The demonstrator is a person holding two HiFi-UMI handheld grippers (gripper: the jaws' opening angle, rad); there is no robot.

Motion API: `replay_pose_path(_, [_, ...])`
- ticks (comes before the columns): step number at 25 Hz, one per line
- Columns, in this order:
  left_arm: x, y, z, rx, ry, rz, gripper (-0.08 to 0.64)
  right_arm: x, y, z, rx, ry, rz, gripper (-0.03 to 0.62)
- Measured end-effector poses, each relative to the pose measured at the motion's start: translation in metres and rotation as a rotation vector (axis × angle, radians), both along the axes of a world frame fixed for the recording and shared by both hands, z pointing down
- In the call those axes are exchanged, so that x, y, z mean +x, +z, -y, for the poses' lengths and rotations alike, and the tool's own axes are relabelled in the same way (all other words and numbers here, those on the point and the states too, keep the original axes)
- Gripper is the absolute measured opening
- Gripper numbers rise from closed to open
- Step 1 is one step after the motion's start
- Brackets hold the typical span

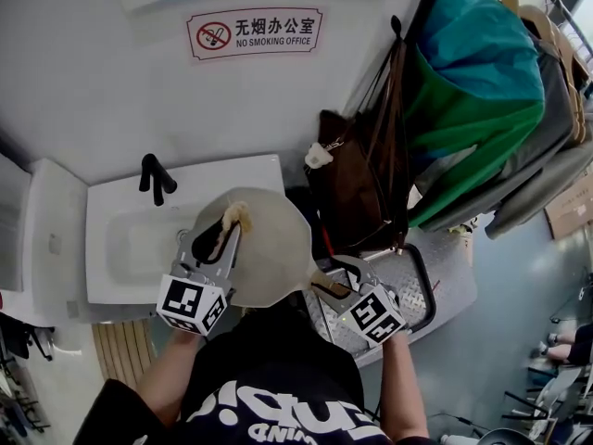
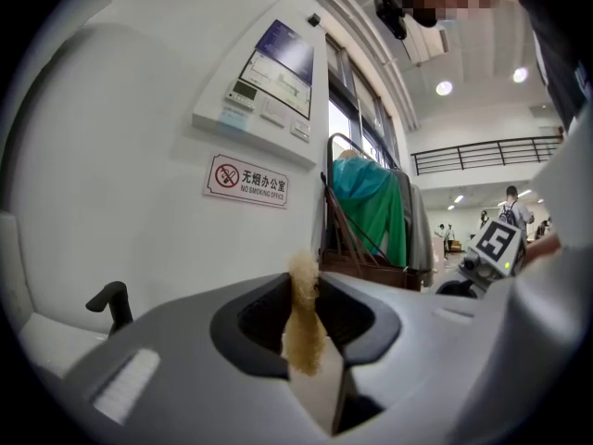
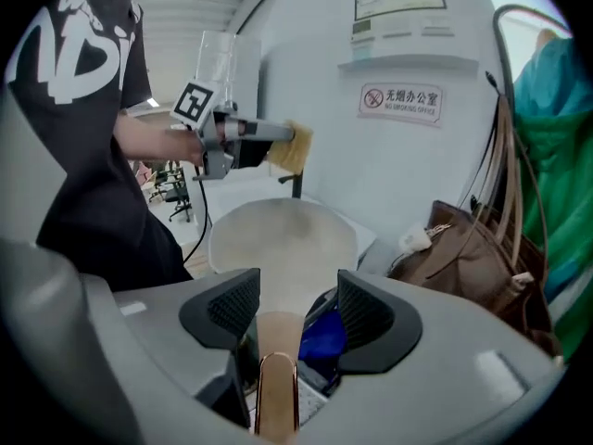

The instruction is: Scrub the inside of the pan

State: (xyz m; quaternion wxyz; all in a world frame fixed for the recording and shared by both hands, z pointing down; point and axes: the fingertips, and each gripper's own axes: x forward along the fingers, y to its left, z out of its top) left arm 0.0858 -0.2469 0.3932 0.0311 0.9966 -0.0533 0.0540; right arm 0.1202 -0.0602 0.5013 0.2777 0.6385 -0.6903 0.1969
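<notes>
Left gripper [image 1: 223, 235] pinching sponge [image 1: 233, 218] over pan [image 1: 273, 258], sink [image 1: 130, 239] at 9 o'clock. Right gripper [image 3: 296, 309] jaws standing spread around handle [image 3: 276, 387], not clamping. Risk: scrubbing pressure tipping or sliding unheld pan.

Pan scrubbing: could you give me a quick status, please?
Left gripper shut on sponge, over pan. Right gripper open, pan handle between jaws. Pan interior unobstructed.

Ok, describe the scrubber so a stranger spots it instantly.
Find the white sink below the no-smoking sign; a cream pan is held over its right edge. The scrubber is the frayed tan tuft pinched in the left claw above it, the only fibrous thing.
</notes>
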Motion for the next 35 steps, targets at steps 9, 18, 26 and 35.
replay_pose_path(9, [-0.003, 0.012, 0.003, -0.006, -0.012, 0.028, 0.075, -0.012, 0.066, -0.011, -0.251, -0.101, 0.031, 0.245])
replay_pose_path(18, [-0.006, 0.016, 0.003, -0.013, -0.009, 0.036, 0.075, -0.012, 0.093, -0.016, -0.342, -0.100, 0.058, 0.245])
replay_pose_path(26, [-0.002, 0.028, 0.005, -0.009, 0.007, 0.075, 0.075, -0.010, 0.098, -0.018, -0.387, -0.088, 0.063, 0.241])
replay_pose_path(35, [0.021, 0.056, -0.024, -0.029, 0.219, 0.206, 0.075, -0.011, 0.098, -0.017, -0.380, -0.100, 0.077, 0.239])
